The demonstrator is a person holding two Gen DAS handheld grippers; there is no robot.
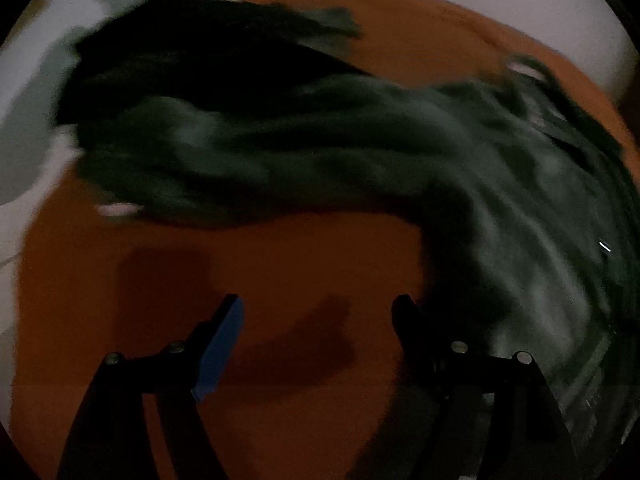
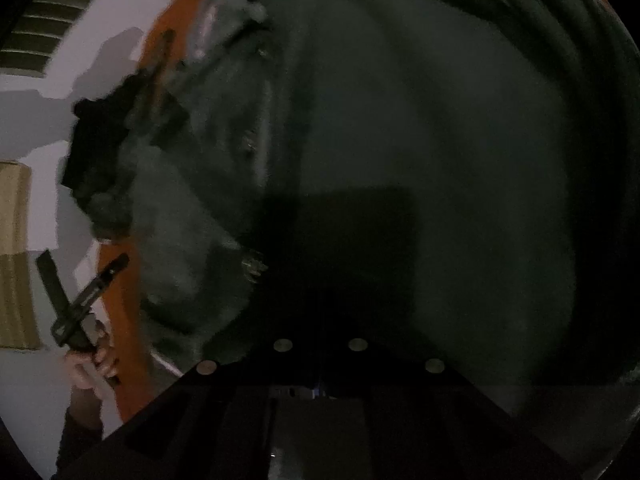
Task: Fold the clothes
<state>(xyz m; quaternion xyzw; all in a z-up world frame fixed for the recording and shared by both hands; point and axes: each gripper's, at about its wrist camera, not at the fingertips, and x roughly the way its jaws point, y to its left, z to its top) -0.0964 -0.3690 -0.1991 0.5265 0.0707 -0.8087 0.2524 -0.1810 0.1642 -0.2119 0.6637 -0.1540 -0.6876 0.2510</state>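
Lying across the orange tabletop (image 1: 280, 264), the dark green garment (image 1: 400, 148) is crumpled. Left claw (image 1: 318, 312) is spread, nothing between its fingers, just beside the garment. Right claw (image 2: 320, 384) is pressed together above the garment.

We see a dark green garment (image 1: 360, 148) crumpled in a long band across the orange tabletop (image 1: 280, 264), reaching its far edge; a black garment (image 1: 180, 52) lies beside it.
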